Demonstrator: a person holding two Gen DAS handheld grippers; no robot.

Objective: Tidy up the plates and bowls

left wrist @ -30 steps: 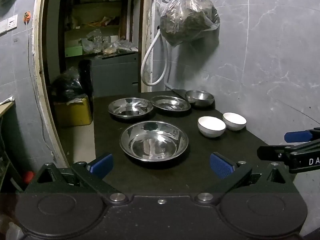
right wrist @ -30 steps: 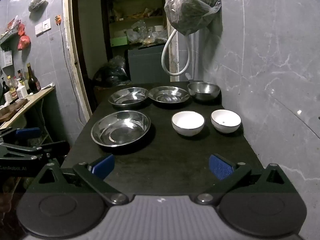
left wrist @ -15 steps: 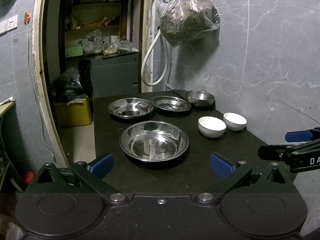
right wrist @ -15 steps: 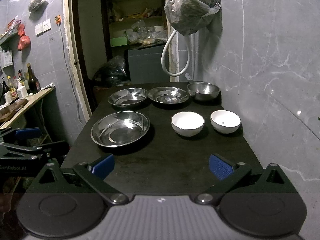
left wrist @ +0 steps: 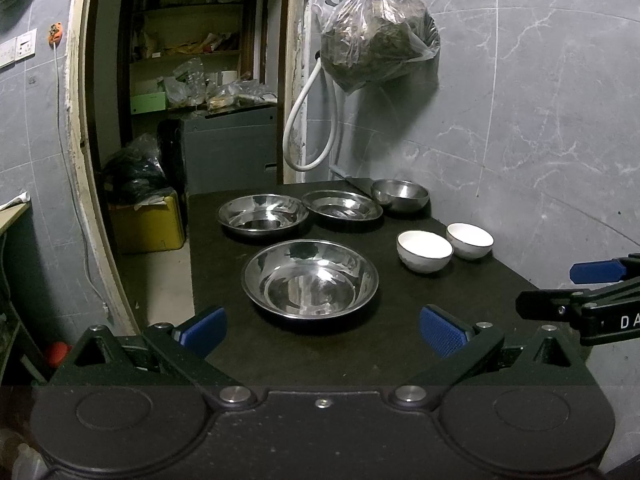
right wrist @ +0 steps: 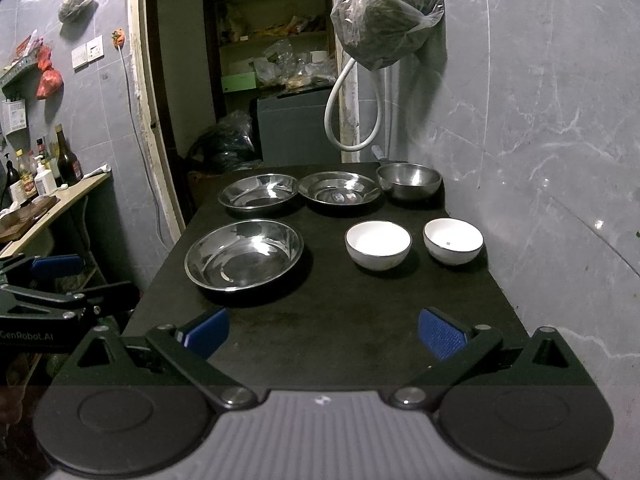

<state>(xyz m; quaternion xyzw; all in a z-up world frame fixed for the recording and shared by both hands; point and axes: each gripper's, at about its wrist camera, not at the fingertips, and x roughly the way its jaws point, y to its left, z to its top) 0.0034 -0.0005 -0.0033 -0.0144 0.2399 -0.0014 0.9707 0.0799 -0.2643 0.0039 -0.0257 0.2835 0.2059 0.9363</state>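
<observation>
On the black table (right wrist: 340, 320) stand three steel plates: a large near one (right wrist: 244, 254) (left wrist: 310, 282) and two at the back (right wrist: 259, 196) (right wrist: 339, 192). A steel bowl (right wrist: 409, 180) stands at the back right. Two white bowls (right wrist: 378, 244) (right wrist: 453, 240) stand side by side on the right. My left gripper (left wrist: 320, 326) is open and empty, above the table's near edge in front of the large plate. My right gripper (right wrist: 322, 332) is open and empty, above the near edge, in front of the white bowls.
A grey marble wall runs along the table's right side. A plastic bag (right wrist: 386, 12) and a white hose (right wrist: 352, 112) hang above the far end. A doorway with shelves lies behind. A counter with bottles (right wrist: 44, 184) stands at the left.
Both grippers have barely moved; the views have shifted only slightly. Nothing on the table has moved.
</observation>
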